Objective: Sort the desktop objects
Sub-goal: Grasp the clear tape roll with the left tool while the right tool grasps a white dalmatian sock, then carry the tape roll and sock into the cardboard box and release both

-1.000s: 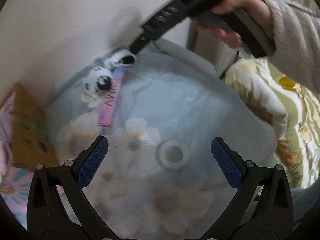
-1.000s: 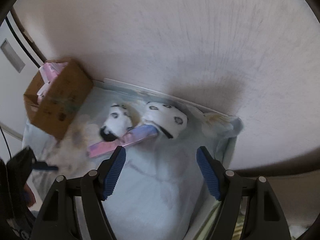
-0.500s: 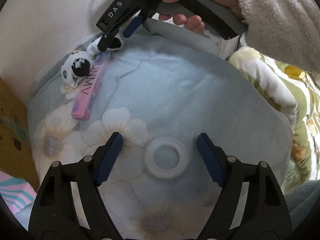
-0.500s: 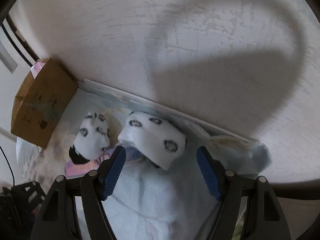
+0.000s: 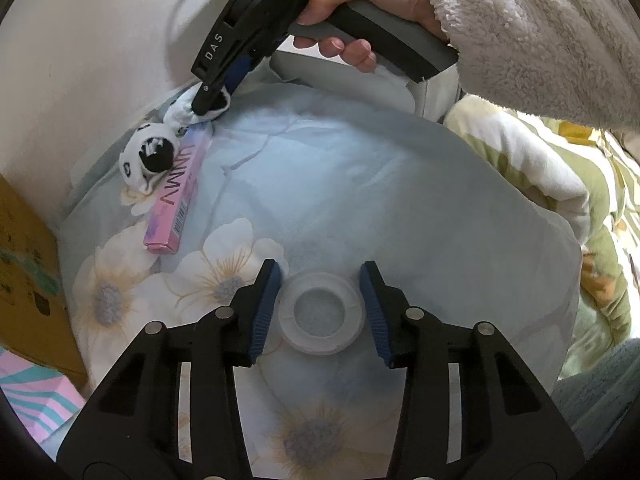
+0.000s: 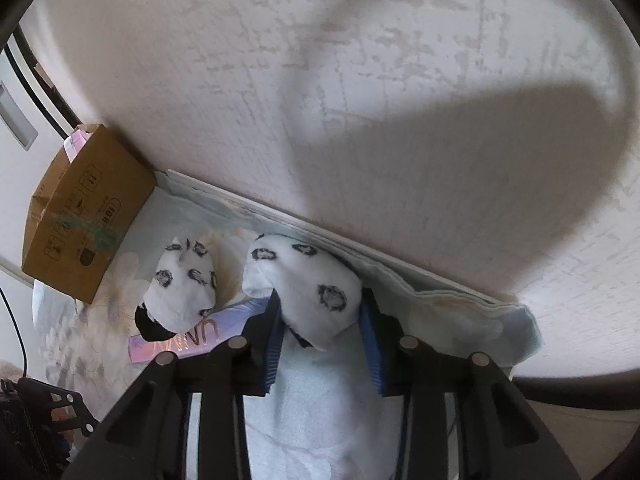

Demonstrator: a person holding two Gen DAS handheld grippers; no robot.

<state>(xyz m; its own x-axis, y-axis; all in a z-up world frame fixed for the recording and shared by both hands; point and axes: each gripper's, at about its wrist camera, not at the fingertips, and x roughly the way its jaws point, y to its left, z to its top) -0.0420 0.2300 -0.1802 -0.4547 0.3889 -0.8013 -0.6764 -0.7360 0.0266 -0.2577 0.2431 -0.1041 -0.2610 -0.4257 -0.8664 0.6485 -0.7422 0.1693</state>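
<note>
Socks and a ring lie on our flowered cloth [image 5: 360, 184]: our left gripper [image 5: 322, 308] is closing around the ring [image 5: 322, 312], our right gripper [image 6: 322, 338] closing onto one rolled sock [image 6: 308, 280].

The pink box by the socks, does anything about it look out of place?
Yes. The long pink cardboard box lies askew on the flowered blue cloth, its far end tucked under the white black-spotted sock that the right claw is closing on.
</note>
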